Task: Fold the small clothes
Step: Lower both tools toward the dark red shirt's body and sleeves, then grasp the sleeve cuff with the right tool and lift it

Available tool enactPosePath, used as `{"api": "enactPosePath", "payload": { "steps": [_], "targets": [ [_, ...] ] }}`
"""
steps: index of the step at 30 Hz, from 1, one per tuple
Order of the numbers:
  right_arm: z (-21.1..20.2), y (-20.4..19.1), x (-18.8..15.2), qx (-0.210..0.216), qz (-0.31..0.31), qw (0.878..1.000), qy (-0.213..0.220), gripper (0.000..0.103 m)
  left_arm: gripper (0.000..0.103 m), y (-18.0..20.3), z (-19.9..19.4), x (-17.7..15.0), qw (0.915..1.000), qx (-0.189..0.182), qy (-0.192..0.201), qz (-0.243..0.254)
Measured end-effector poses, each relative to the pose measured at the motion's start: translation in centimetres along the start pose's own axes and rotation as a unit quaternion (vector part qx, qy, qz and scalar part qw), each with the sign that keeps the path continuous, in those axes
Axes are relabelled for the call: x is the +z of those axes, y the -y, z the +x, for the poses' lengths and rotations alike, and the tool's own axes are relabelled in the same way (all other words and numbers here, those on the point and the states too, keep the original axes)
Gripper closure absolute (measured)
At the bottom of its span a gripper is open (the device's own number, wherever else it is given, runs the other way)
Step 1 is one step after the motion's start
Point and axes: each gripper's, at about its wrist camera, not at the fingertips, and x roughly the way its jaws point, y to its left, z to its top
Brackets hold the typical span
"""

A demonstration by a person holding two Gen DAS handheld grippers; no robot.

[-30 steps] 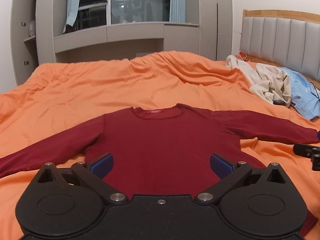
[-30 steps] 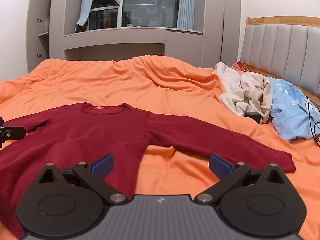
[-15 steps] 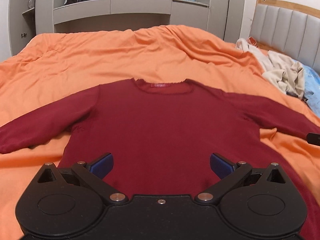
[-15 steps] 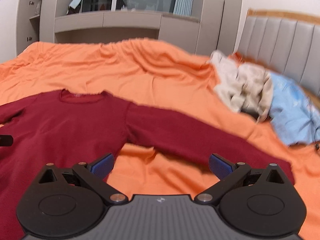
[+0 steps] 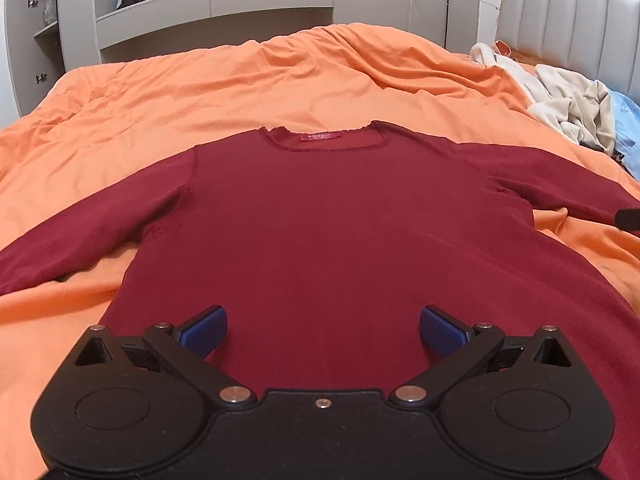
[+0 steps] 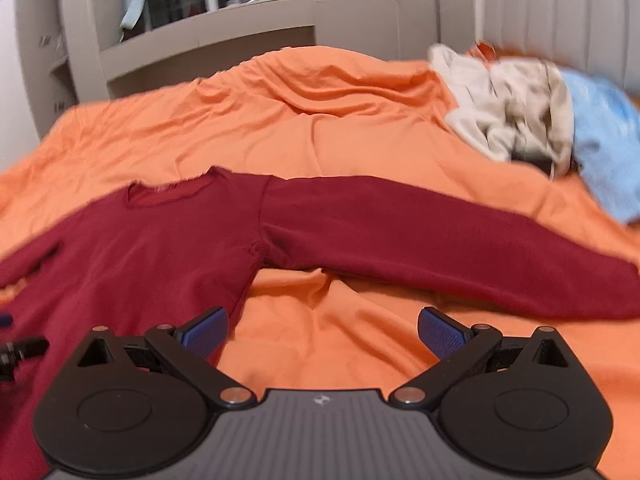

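A dark red long-sleeved top point(image 5: 340, 216) lies flat on the orange bedspread point(image 5: 240, 80), collar away from me and both sleeves spread out. My left gripper point(image 5: 323, 330) hovers open over the lower middle of its body, nothing between the blue pads point(image 5: 202, 330). My right gripper point(image 6: 323, 330) is open above bare bedspread, just right of the top's side seam point(image 6: 248, 264) and below its right sleeve point(image 6: 440, 240). A dark tip of the right gripper point(image 5: 628, 218) shows at the right edge of the left wrist view, and part of the left gripper point(image 6: 20, 350) at the left edge of the right wrist view.
A heap of cream clothes point(image 6: 508, 116) and a light blue garment point(image 6: 604, 140) lie at the far right near the padded headboard point(image 5: 580, 28). Grey cabinets and shelves point(image 5: 224, 12) stand beyond the bed's far edge.
Both grippers have moved forward and tilted down toward the bed; the top fills more of each view. The jaws stayed open, and the top lies as before.
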Motion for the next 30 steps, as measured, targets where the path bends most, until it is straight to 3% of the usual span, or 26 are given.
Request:
{"api": "enactPosePath", "payload": {
  "steps": [3,6,9,13,16,20,24,25,28,30],
  "targets": [
    [-0.1,3.2,0.1,-0.002,0.067,0.997,0.024,0.0,0.0,-0.2,0.1,0.0,0.9999,-0.002,-0.005,-0.008],
    [-0.4,6.1,0.1,-0.056,0.098,0.992,0.062,0.0,0.0,-0.3,0.2,-0.1,0.9999,-0.003,-0.007,-0.014],
    [-0.2,9.4,0.4,-0.103,0.146,0.981,0.073,0.0,0.0,-0.2,0.2,-0.2,0.9999,-0.001,-0.007,-0.014],
    [0.7,14.4,-0.1,-0.141,0.263,0.953,0.05,0.0,0.0,-0.2,0.2,-0.3,0.9999,0.001,-0.006,-0.013],
    [1.0,17.3,-0.9,-0.132,0.324,0.935,0.055,0.0,0.0,-0.2,0.2,-0.3,0.9999,0.002,-0.006,-0.013],
    [1.8,19.4,-1.1,-0.15,0.352,0.92,0.081,0.0,0.001,-0.2,0.2,-0.3,0.9999,0.002,-0.006,-0.013],
    [2.9,20.2,-1.9,-0.169,0.397,0.896,0.103,0.002,0.0,-0.2,0.2,-0.4,0.9999,0.003,-0.009,-0.013],
    [3.0,20.3,-2.0,-0.176,0.402,0.892,0.11,0.004,0.0,-0.2,0.3,-0.4,0.9999,0.004,-0.009,-0.012],
    [2.8,20.1,-2.2,-0.209,0.412,0.877,0.133,0.025,0.0,0.0,0.4,-0.5,0.9999,0.008,-0.01,-0.008],
    [2.8,20.4,-2.1,-0.221,0.417,0.87,0.141,0.051,0.0,0.1,0.3,-0.5,0.9999,0.01,-0.01,-0.006]
  ]
}}
